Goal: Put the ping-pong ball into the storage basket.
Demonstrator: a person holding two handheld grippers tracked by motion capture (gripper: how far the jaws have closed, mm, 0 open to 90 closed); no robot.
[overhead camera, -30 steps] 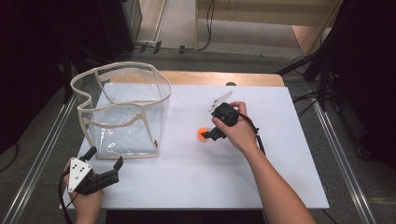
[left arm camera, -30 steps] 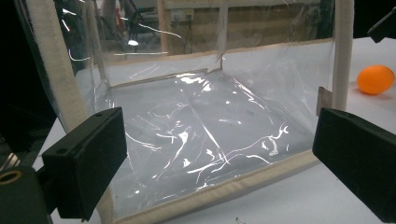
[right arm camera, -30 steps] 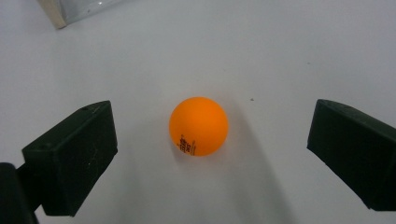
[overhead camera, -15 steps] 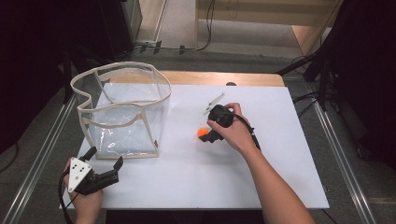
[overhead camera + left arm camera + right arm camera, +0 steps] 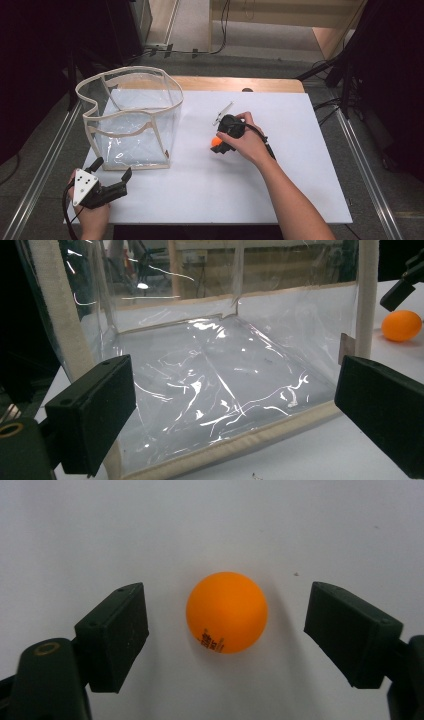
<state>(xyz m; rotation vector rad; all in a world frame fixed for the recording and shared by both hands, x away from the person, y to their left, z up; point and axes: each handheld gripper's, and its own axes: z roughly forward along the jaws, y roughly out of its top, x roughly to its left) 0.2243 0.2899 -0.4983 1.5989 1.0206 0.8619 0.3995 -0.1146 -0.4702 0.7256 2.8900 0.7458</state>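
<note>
Our right gripper [image 5: 226, 630] has just been closing its jaws around the orange ball [image 5: 227, 612] on the white table [image 5: 260, 195], but the pads are not touching it. If one pad arrives first, the ball may roll away.

Orange ball [image 5: 226, 612] on a white bench [image 5: 280, 190]

The ball is plain bright orange with a small dark printed mark low on its side. The right tool [image 5: 225, 630] and the left tool [image 5: 240, 410] have black jaws; the left carries a grey plate with dark dots. The clear bag [image 5: 131, 120] has cream-beige trim along its edges. The bench's far edge is light wood.
</note>
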